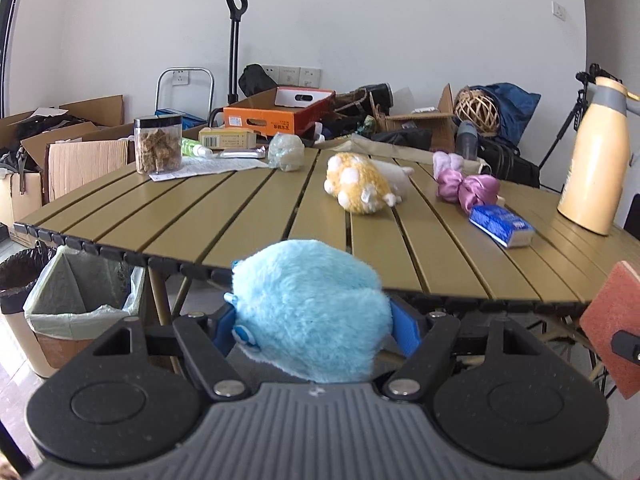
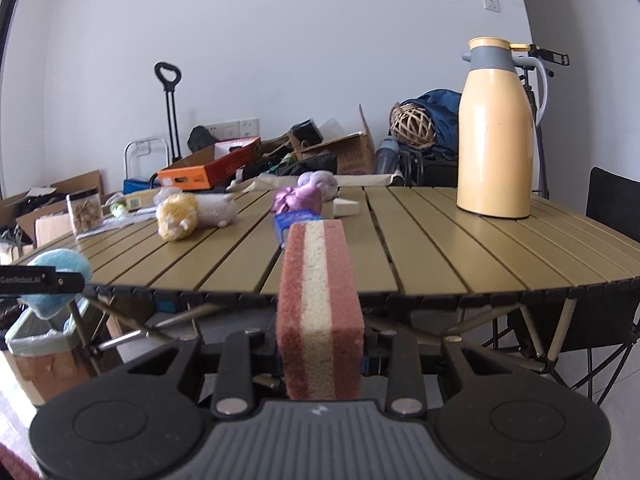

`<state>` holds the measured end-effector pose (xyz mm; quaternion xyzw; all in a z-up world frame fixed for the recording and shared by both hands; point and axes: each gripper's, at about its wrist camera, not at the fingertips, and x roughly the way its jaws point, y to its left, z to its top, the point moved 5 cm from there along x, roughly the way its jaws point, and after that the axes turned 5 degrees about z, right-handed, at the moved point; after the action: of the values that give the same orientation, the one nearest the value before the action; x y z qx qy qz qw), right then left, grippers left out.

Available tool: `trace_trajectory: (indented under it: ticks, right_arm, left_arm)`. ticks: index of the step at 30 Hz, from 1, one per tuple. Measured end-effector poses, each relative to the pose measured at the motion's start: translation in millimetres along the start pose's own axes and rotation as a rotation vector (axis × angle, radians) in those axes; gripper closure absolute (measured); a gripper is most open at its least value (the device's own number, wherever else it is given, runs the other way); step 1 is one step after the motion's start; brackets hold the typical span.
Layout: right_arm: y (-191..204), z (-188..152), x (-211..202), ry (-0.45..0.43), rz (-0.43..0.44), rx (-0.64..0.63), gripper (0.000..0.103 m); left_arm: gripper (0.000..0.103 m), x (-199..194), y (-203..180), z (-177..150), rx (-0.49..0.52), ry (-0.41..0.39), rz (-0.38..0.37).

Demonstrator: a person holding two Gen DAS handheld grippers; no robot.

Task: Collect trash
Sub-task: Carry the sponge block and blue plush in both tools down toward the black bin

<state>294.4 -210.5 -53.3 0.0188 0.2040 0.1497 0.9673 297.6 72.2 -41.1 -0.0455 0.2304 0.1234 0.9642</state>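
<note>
My left gripper (image 1: 316,328) is shut on a fluffy light-blue plush toy (image 1: 308,312), held just off the near edge of the olive slatted table (image 1: 224,216). My right gripper (image 2: 320,352) is shut on a red-and-cream sponge (image 2: 318,312), also in front of the table's edge. The sponge (image 1: 612,328) shows at the right in the left wrist view, and the blue plush (image 2: 56,280) at the left in the right wrist view. A lined waste bin (image 1: 76,300) stands on the floor left of the table; another black-lined bin (image 1: 18,280) is beside it.
On the table lie a yellow plush (image 1: 360,188), a purple cloth bundle (image 1: 464,188), a blue tissue pack (image 1: 502,226), a clear jar (image 1: 158,144), a crumpled bag (image 1: 286,152), papers and a tall cream thermos (image 2: 496,132). Cardboard boxes (image 1: 80,152) and clutter line the wall behind.
</note>
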Motion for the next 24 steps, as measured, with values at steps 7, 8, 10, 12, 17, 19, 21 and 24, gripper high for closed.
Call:
trace_trajectory:
  ticks: [7, 8, 10, 12, 17, 19, 21, 24]
  right_arm:
    - [21.2, -31.6, -0.5, 0.114, 0.046, -0.034, 0.072]
    - [24.9, -37.0, 0.1, 0.135, 0.052, -0.039, 0.072]
    - [33.0, -48.9, 1.7, 0.181, 0.069, -0.044, 0.072]
    - [40.5, -60.3, 3.8, 0.229, 0.087, -0.048, 0.072]
    - [57.8, -88.9, 9.5, 0.344, 0.120, -0.062, 0.072]
    - [62.5, -99.1, 11.3, 0.384, 0.127, -0.067, 0.072]
    - [66.3, -106.7, 14.3, 0.423, 0.131, -0.069, 0.072]
    - [70.2, -117.1, 19.1, 0.479, 0.133, -0.062, 0.072]
  left_arm:
    - [0.028, -9.0, -14.1, -27.6, 0.052, 0.051, -0.037]
    - [0.028, -9.4, -16.3, -32.9, 0.058, 0.066, -0.051]
    - [0.028, -10.3, -21.0, -44.3, 0.069, 0.100, -0.072]
    - [0.028, -11.4, -25.1, -55.7, 0.084, 0.129, -0.085]
    - [0.028, -12.6, -33.7, -81.4, 0.125, 0.201, -0.101]
    - [0.028, -12.1, -37.5, -92.3, 0.148, 0.233, -0.101]
    - [0.028, -11.7, -39.4, -102.8, 0.168, 0.261, -0.098]
    - [0.028, -10.0, -37.2, -117.1, 0.179, 0.303, -0.090]
